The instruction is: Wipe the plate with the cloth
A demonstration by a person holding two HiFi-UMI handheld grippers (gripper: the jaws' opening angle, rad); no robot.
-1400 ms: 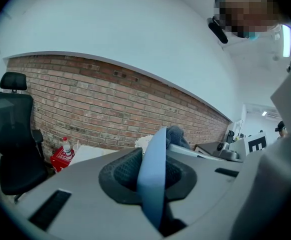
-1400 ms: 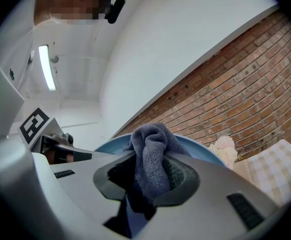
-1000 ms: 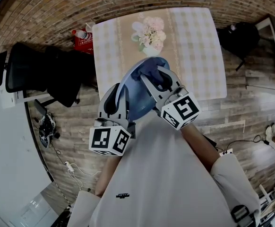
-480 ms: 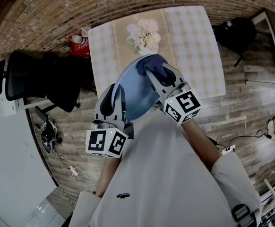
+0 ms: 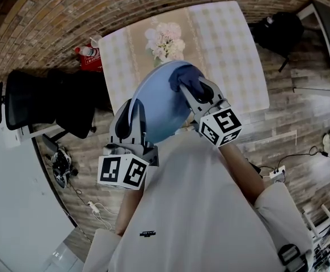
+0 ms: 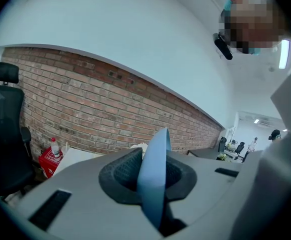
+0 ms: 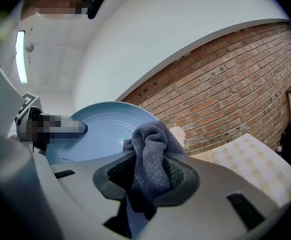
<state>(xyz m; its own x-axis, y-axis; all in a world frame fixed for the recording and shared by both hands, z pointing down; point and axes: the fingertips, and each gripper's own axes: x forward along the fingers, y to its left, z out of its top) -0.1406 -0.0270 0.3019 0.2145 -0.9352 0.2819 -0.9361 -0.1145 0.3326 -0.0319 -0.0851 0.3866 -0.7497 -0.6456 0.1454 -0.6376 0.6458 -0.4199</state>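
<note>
Head view: your L gripper (image 5: 132, 115) has the blue plate (image 5: 159, 106) by its lower-left rim. The plate is held up off the checked table (image 5: 233, 50), tilted, w/ its face toward your R side, and it shows against the table's near edge. Left gripper view: jaws closed onto the rim, which you see edge-on, w/ a pad tight on each side.

Your R gripper (image 5: 194, 88) sits at the plate's upper-right part. Right gripper view: jaws pinched on a bunched dark grey-blue cloth (image 7: 153, 154); a wad of it sticks out past the pads, w/ the plate's face just behind and to the left. From the head view the cloth lies against the plate near its top-right edge.

Pale flowers (image 5: 164, 40) stand on the table just beyond the plate. A black chair (image 5: 46, 103) is off to the left, and a red pack (image 5: 88, 61) w/ a bottle lies on the floor by the table's left corner.
</note>
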